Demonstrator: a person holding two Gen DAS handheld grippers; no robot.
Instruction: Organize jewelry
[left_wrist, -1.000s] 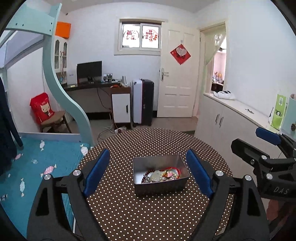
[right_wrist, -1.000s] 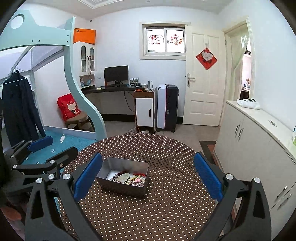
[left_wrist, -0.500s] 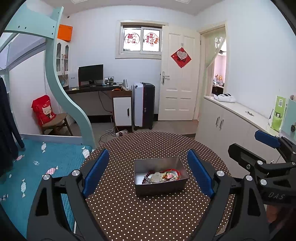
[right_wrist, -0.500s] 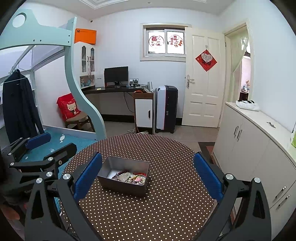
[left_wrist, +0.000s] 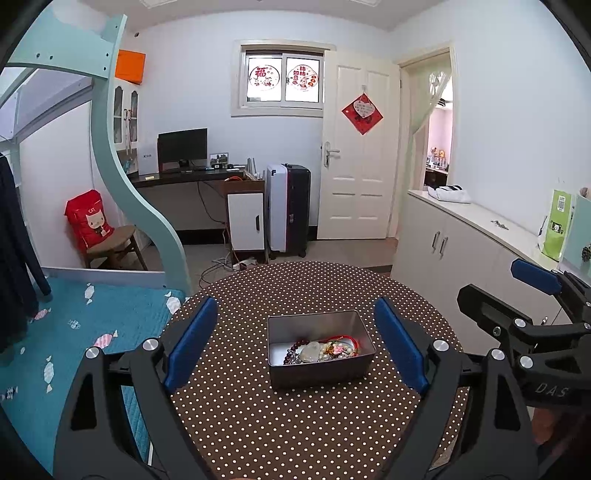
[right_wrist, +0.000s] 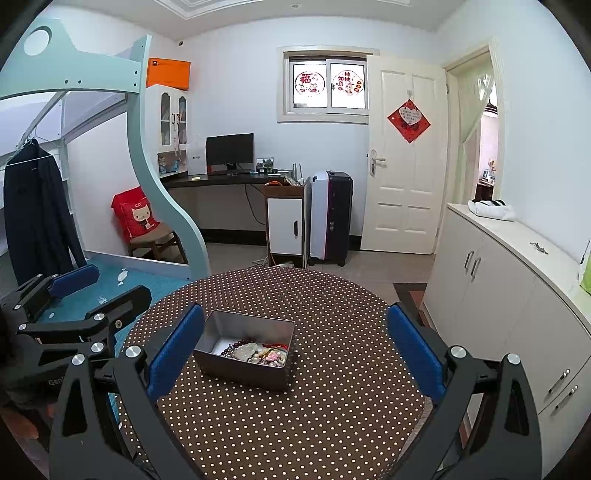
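Note:
A grey metal tin (left_wrist: 319, 373) (right_wrist: 240, 369) stands on a round table with a brown white-dotted cloth (left_wrist: 295, 424) (right_wrist: 332, 369). In the tin lies a tangle of jewelry (left_wrist: 321, 350) (right_wrist: 258, 352): dark beads, a pale stone, pink pieces, a red cord. My left gripper (left_wrist: 295, 343) is open and empty, held above the table with the tin between its blue pads. My right gripper (right_wrist: 295, 350) is open and empty, to the right of the tin. Each gripper shows in the other's view (left_wrist: 532, 295) (right_wrist: 74, 295).
White cabinets (left_wrist: 461, 251) (right_wrist: 498, 295) run along the right wall close to the table. A bed with a teal cover (left_wrist: 74, 332) and a teal curved frame (left_wrist: 125, 203) stands to the left. A desk, a suitcase and a door stand at the far wall.
Both views have lifted and pulled back slightly, so the tin sits a little lower and smaller. Both grippers stay open. The jewelry has not moved.

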